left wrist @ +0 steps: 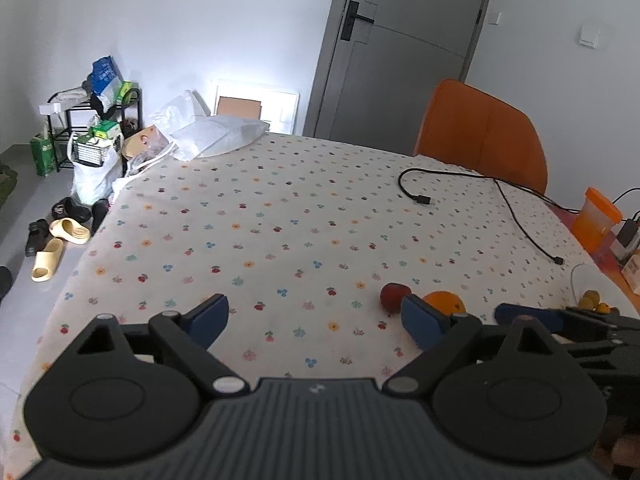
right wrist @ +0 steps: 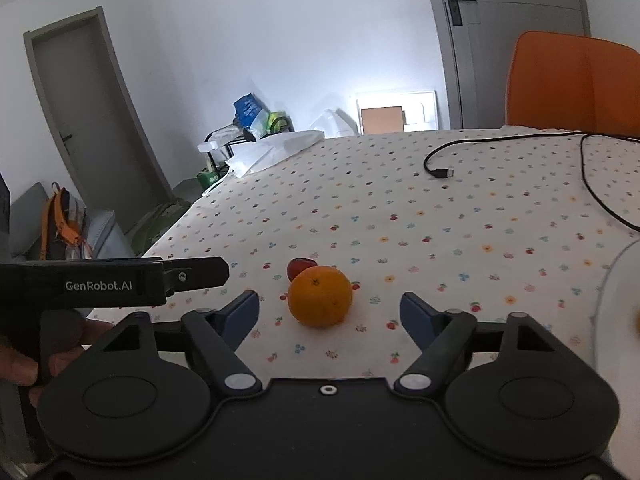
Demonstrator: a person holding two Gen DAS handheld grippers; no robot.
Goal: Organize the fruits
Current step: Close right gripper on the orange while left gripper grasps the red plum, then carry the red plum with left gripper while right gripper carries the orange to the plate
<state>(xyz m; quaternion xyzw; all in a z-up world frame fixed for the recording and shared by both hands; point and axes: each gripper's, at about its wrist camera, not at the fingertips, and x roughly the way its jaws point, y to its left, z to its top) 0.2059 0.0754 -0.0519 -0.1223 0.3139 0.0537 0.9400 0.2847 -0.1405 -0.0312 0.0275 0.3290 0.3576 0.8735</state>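
Observation:
An orange (right wrist: 320,297) lies on the flowered tablecloth, with a red apple (right wrist: 301,267) just behind it. My right gripper (right wrist: 330,314) is open, its blue fingers on either side of the orange, a little short of it. In the left wrist view the apple (left wrist: 394,296) and orange (left wrist: 445,302) lie to the right, behind my right finger. My left gripper (left wrist: 314,318) is open and empty above bare cloth. A white plate (left wrist: 596,284) at the right edge holds small yellow fruits (left wrist: 592,301). The plate's rim (right wrist: 616,276) shows at the right.
A black cable (left wrist: 472,192) runs across the far right of the table. An orange chair (left wrist: 484,132) stands behind it. An orange cup (left wrist: 596,218) and a small box (left wrist: 634,272) stand at the right. A white bag (left wrist: 216,136) lies at the far left corner.

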